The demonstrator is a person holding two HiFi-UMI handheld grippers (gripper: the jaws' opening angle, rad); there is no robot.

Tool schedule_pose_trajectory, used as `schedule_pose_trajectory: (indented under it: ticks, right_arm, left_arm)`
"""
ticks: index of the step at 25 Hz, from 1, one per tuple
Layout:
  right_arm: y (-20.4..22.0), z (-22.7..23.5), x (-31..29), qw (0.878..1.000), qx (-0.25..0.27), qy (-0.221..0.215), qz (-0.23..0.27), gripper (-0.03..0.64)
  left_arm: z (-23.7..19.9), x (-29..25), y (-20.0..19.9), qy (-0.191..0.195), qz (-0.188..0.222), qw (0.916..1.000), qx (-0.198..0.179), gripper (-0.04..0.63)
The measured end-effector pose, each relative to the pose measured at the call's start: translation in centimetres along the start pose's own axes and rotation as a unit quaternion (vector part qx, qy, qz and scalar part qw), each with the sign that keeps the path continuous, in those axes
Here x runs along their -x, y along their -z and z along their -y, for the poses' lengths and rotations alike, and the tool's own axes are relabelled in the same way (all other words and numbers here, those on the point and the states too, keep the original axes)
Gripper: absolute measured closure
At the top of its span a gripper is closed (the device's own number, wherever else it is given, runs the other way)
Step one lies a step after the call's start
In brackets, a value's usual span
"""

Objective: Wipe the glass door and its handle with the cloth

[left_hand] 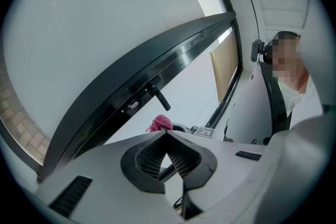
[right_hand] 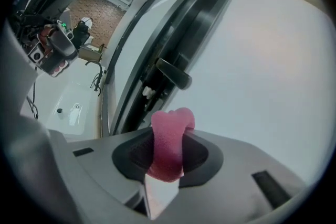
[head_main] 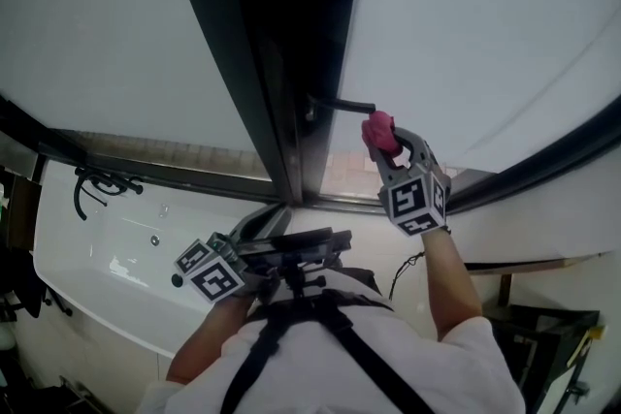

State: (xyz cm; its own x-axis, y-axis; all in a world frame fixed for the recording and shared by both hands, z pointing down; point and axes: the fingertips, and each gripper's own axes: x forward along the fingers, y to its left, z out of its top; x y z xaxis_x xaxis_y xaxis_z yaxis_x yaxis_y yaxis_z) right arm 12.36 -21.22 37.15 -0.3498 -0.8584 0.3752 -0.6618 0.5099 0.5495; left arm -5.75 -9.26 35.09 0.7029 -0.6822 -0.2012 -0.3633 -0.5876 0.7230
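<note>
Currently holds the left gripper (left_hand: 167,134) low and well left of the handle (head_main: 344,105), jaws pressed together on nothing, idle. Just right of and below the handle's tip, carries the pink cloth (head_main: 380,131) clamped in the right gripper (right_hand: 168,140), bunched end toward the glass door (head_main: 475,34). Cannot tell contact with the handle. Shows no wipe marks on pane or handle; probably leaves most of both to do.

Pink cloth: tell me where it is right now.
The pink cloth is clamped in the right hand-held gripper, right of centre in the head view, just beneath the free end of the dark door handle.
</note>
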Motion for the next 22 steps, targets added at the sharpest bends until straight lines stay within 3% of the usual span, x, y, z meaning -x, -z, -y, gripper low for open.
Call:
schedule_pose_trajectory:
  ticks: [5, 10, 22]
  right_arm:
    - [-4.5, -3.4, -2.2, 0.997, -0.006, -0.034, 0.063, 0.513]
    - [-6.9, -6.1, -5.1, 0.990, -0.073, -0.058, 0.101, 0.514]
    - [-10.1, -3.8, -6.1, 0.969, -0.187, -0.031, 0.161, 0.514]
  left_arm:
    - [0.1, -0.1, 0.2, -0.004, 0.003, 1.0000, -0.002, 0.603]
    - [0.2, 0.2, 0.2, -0.008, 0.007, 0.9999, -0.004, 0.603]
    - [0.5, 0.2, -0.8, -0.006, 0.010, 0.9999, -0.012, 0.603]
